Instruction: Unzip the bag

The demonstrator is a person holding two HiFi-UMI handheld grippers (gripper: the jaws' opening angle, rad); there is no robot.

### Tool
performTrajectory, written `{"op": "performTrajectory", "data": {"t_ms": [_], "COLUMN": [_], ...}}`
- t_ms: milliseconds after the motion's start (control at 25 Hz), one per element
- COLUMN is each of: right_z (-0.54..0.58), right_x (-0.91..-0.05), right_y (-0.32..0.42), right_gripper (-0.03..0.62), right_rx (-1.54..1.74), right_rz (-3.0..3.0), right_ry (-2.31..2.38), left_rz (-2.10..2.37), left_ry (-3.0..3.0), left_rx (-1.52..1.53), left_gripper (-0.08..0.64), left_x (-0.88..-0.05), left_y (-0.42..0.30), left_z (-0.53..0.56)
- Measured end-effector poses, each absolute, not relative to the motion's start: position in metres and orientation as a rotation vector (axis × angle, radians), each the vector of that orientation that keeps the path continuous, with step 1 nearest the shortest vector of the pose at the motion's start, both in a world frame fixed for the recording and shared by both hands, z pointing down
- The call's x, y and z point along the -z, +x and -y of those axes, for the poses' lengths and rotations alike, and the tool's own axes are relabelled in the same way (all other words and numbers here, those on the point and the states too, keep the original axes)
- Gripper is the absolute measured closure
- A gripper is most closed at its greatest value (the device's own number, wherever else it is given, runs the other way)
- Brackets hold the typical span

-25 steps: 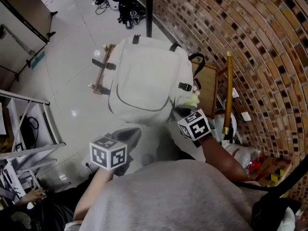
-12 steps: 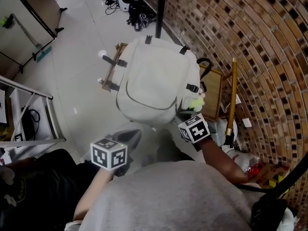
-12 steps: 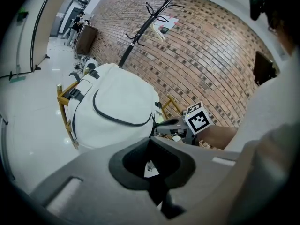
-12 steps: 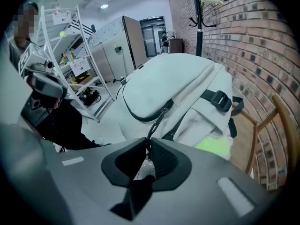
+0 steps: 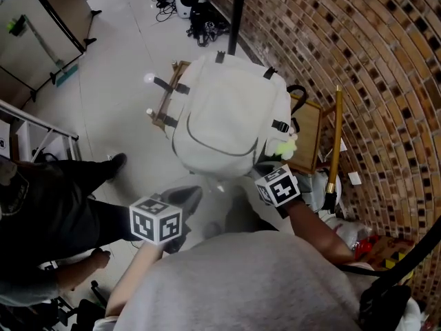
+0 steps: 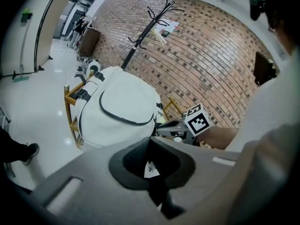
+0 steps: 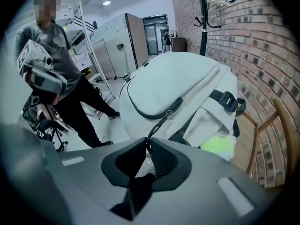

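Hold the right claw (image 7: pixel 149 144) pinched on the dark pull cord (image 7: pixel 158 125) of the white backpack (image 5: pixel 231 112), propped on the wooden chair (image 5: pixel 167 95) by the brick wall (image 5: pixel 358 61). Draw along the curved zip track (image 7: pixel 140 111), never outward from it. Bring up the left claw (image 6: pixel 150 142), closed on nothing and well short of the bag, to brace the fabric.
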State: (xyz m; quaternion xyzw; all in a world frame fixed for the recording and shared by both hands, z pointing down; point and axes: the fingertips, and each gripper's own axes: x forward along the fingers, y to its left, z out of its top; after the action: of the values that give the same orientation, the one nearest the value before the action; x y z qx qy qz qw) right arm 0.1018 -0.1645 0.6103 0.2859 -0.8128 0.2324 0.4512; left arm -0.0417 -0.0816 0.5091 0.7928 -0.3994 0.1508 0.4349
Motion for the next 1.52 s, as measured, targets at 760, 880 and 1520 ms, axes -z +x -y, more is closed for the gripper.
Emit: {"op": "performTrajectory", "data": {"t_ms": [760,880,1520], "right_z": [0.135,0.135,0.135], "right_x": [-0.624,-0.623,-0.619], "right_y": [0.059,0.052,0.015], "right_gripper": [0.560,0.560,0.560], "right_rx": [-0.476,-0.457,-0.382], "right_rz": [1.972,1.967,1.946], "right_ry": [0.543,0.524,0.378], "left_rz": [1.065,1.079,1.171], "left_ry": [1.935,1.925,1.882], "left_rx": [-0.324,-0.317,-0.266], "left_gripper": [0.558,0.558,0.558], "left_x": [-0.513,-0.512,-0.504], "left_y": [-0.074,-0.079,-0.107], "left_z": [0.060,0.058,0.055]}}
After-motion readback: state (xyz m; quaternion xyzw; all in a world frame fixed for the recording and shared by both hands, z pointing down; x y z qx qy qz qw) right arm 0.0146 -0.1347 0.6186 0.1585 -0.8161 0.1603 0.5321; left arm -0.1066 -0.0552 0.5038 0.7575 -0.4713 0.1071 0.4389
